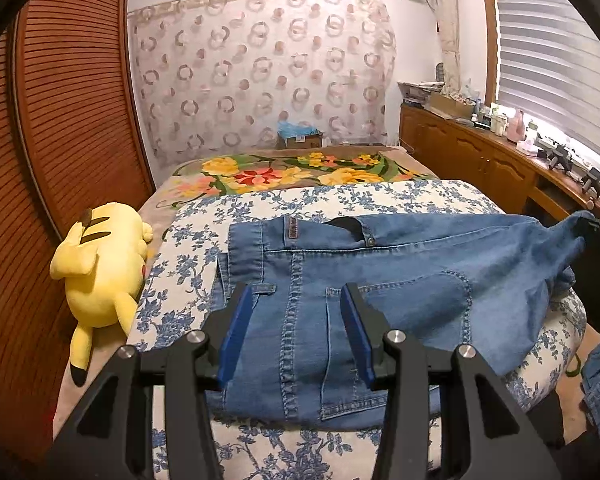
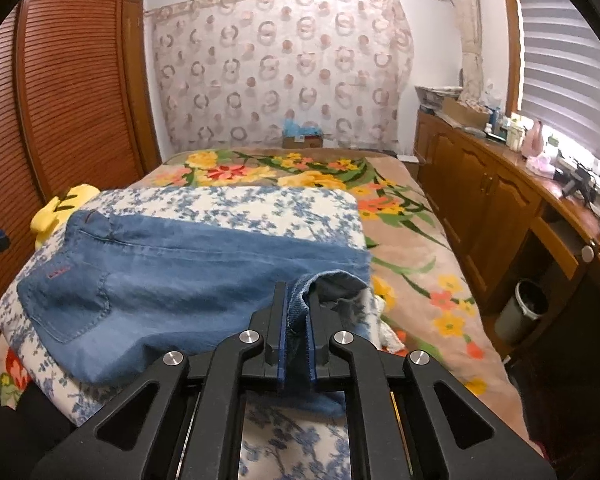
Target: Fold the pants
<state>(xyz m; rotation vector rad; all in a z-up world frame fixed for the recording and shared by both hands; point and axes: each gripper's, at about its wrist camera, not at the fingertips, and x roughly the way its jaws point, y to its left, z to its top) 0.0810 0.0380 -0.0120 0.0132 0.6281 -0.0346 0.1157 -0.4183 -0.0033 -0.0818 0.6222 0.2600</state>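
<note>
The blue denim jeans (image 1: pixel 380 280) lie spread over a blue-flowered white quilt (image 1: pixel 188 248) on the bed. The left gripper (image 1: pixel 296 304) hovers above the waist end, its jaws apart with nothing between them. The right gripper (image 2: pixel 296 300) has its jaws clamped on a trouser-leg hem (image 2: pixel 332 284). A yellow plush toy (image 1: pixel 100 272) lies beside the quilt

Blue denim pants (image 1: pixel 380 280) on blue-and-white floral cushion (image 1: pixel 188 264); yellow plush toy (image 1: pixel 104 264).

Home bedroom — bed (image 2: pixel 420 240), wardrobe (image 1: pixel 72 100)
</note>
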